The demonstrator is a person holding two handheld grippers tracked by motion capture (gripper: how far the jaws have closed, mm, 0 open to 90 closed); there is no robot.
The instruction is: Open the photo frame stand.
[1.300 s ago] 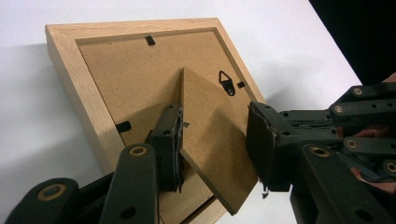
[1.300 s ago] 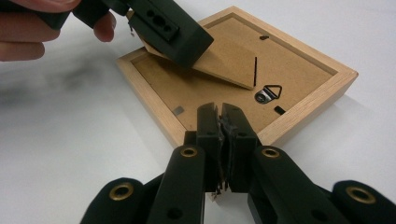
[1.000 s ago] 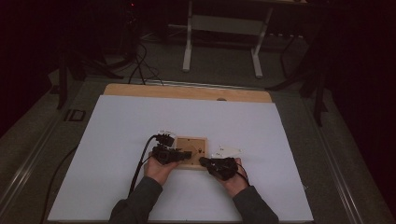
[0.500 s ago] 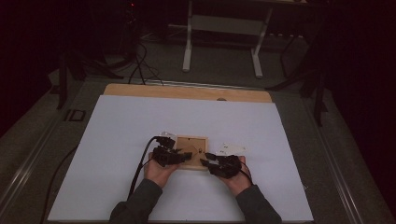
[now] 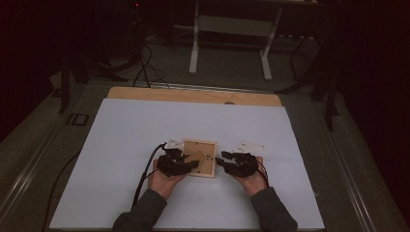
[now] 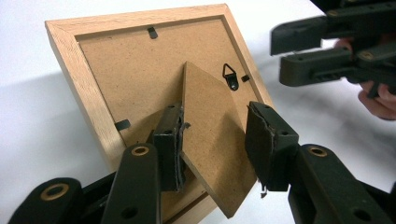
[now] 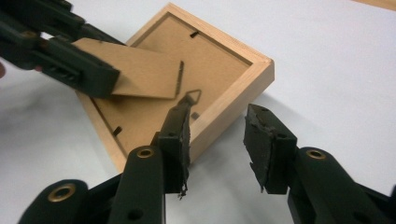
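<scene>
A light wooden picture frame (image 5: 199, 157) lies face down on the white table (image 5: 121, 125), its brown backing (image 6: 116, 70) up with a metal hanger (image 6: 229, 74). The cardboard easel stand (image 6: 210, 121) is swung up off the backing. My left gripper (image 6: 215, 135) spans the stand's width with both pads on its edges; the high view shows it (image 5: 193, 164) at the frame's left side. My right gripper (image 7: 217, 135) stands open just off the frame's corner (image 7: 233, 79). Its jaws have just been opening, and only bare table lies between them. It sits right of the frame (image 5: 220, 162).
Small white pieces lie on the table left of the frame (image 5: 169, 143) and to its right (image 5: 249, 145). A wooden board edge (image 5: 193, 95) runs along the table's far side. A black cable (image 5: 145, 174) trails from the left gripper toward the near edge.
My right gripper has opened its jaws and drawn slightly to the right, away from the frame. The left gripper and the raised stand have stayed put.
</scene>
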